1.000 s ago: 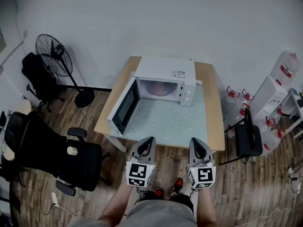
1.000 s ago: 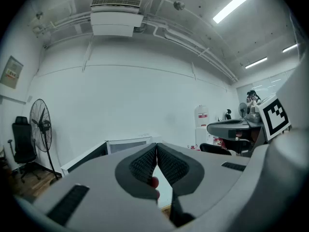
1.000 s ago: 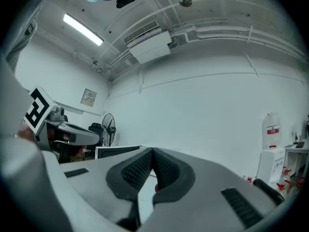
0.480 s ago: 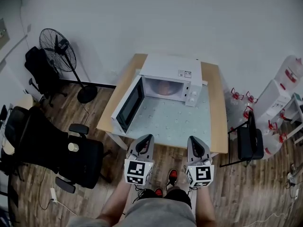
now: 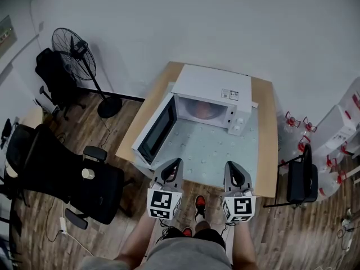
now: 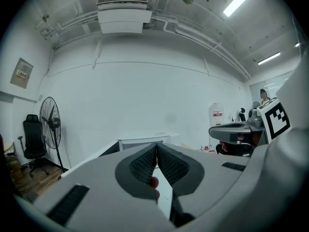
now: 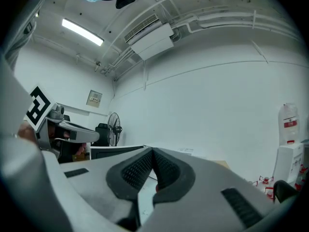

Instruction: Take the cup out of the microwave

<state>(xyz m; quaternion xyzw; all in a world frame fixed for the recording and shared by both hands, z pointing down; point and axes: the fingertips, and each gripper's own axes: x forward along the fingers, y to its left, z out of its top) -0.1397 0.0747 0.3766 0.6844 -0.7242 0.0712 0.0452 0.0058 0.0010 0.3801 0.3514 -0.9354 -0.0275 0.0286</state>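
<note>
A white microwave (image 5: 212, 91) stands at the back of the wooden table (image 5: 266, 151), with its door (image 5: 156, 131) swung open to the left. Inside the cavity shows a reddish cup (image 5: 201, 111), blurred and partly hidden by the frame. My left gripper (image 5: 176, 162) and right gripper (image 5: 232, 165) hover side by side at the table's near edge, well short of the microwave. Both are shut with nothing between the jaws, as the left gripper view (image 6: 156, 147) and the right gripper view (image 7: 152, 152) show. The microwave (image 6: 144, 140) lies ahead past the left jaws.
A pedestal fan (image 5: 75, 46) and a black chair (image 5: 54, 76) stand at the back left. A black office chair (image 5: 70, 176) is at my left, close to the door. At the right are a black folding chair (image 5: 300, 177) and water jugs (image 5: 336, 129).
The table and microwave have come closer and shifted right in the head view. Both grippers have advanced together to the table's near edge, still shut.
</note>
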